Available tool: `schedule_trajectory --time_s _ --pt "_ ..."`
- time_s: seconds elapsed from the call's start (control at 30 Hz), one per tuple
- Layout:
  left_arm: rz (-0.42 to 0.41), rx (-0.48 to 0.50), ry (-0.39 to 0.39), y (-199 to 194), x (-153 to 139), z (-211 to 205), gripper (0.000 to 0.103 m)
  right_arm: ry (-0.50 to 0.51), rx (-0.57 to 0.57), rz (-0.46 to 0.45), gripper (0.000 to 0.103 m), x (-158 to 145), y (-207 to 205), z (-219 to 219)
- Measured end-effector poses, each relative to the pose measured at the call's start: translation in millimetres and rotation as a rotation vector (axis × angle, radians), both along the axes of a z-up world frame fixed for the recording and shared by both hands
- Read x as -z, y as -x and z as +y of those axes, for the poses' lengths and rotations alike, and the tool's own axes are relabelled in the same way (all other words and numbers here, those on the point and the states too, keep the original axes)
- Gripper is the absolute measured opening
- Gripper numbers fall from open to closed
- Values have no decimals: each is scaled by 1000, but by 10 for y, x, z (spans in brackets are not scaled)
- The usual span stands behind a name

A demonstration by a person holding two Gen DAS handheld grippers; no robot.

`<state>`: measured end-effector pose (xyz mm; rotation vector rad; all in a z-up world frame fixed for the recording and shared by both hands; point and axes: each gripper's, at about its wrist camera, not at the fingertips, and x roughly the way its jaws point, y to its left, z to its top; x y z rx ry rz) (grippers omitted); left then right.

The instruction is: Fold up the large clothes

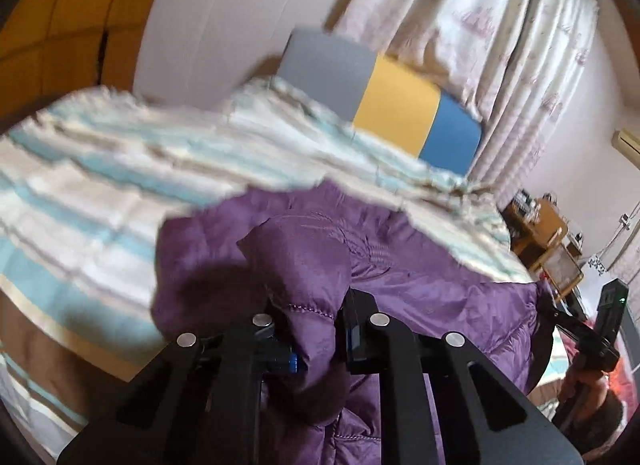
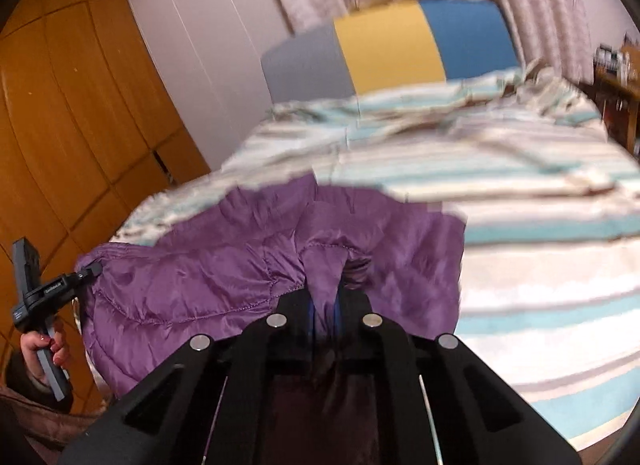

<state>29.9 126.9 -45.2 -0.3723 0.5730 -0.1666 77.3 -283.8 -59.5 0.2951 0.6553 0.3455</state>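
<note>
A purple quilted jacket (image 1: 420,285) hangs stretched between my two grippers above the striped bed (image 1: 100,169). My left gripper (image 1: 316,329) is shut on a bunched fold of the jacket at one corner. My right gripper (image 2: 325,301) is shut on the other corner of the jacket (image 2: 192,277). The right gripper also shows at the far right of the left wrist view (image 1: 550,299), pinching the jacket's edge. The left gripper shows at the far left of the right wrist view (image 2: 90,269), clamped on the jacket's edge. The jacket's lower part is hidden behind my fingers.
The bed's headboard (image 1: 392,105) has grey, yellow and blue panels in front of pale curtains (image 1: 500,37). An orange wooden wardrobe (image 2: 68,113) stands left of the bed. A wooden side table (image 1: 540,233) with small items stands at the bed's right.
</note>
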Motion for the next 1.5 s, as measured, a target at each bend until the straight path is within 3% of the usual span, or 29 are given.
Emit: schedule_trajectory --time_s 0.23,0.4,0.53,0.77,1.03,1.27,1.5 --pt "-210 -125 21 -44 -566 -19 15 7 89 -216 6 -602 -18 56" --pt "-275 -226 32 -300 -705 -9 15 33 124 -316 6 -810 -246 193" --pt "-288 -285 -9 -529 -652 -47 15 20 144 -317 6 -759 -554 259" --pt "-216 -352 -7 -951 -309 -38 15 93 154 -269 6 -359 -1095 429" --pt "-75 -365 -100 -1437 130 -106 15 252 164 -174 7 308 -1605 617" --pt "20 -362 -71 -1679 459 -75 15 273 181 -41 12 757 -1892 574" --pt "129 -338 31 -1861 801 30 15 293 181 134 28 1062 -2166 552"
